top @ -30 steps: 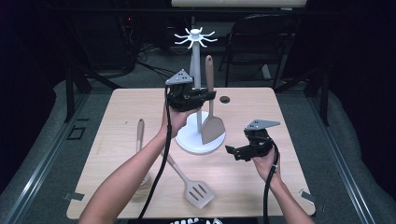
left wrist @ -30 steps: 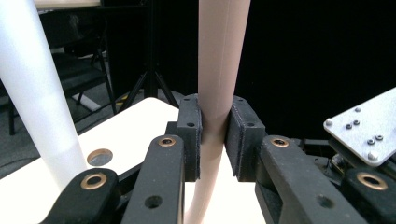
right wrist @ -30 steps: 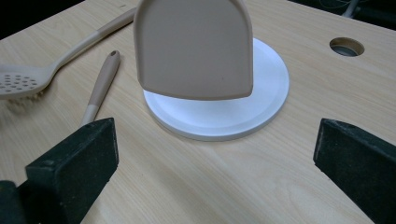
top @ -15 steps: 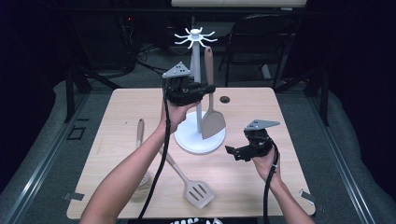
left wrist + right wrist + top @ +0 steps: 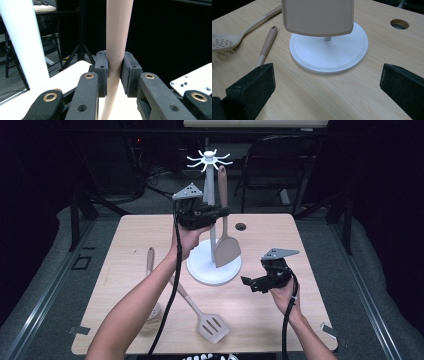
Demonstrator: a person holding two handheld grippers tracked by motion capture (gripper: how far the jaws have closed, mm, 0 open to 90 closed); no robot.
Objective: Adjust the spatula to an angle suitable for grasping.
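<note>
Once raised a little higher beside the white stand (image 5: 214, 265), left gripper (image 5: 220, 212) kept clamped on solid spatula's (image 5: 226, 247) handle, nearer the hooks; right gripper (image 5: 248, 282) idle, jaws wide apart.

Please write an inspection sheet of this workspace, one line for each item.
Surface: wooden table with a round hole.
Job's things: beige turner held upright beside the white hook stand.
Clutter: slotted turner and skimmer lying flat.
Grippers: left tool shut on the turner's handle; right tool open above the table.
Cables: black cable trailing along the left forearm.
Surroundings: dark room, folding chair behind.
</note>
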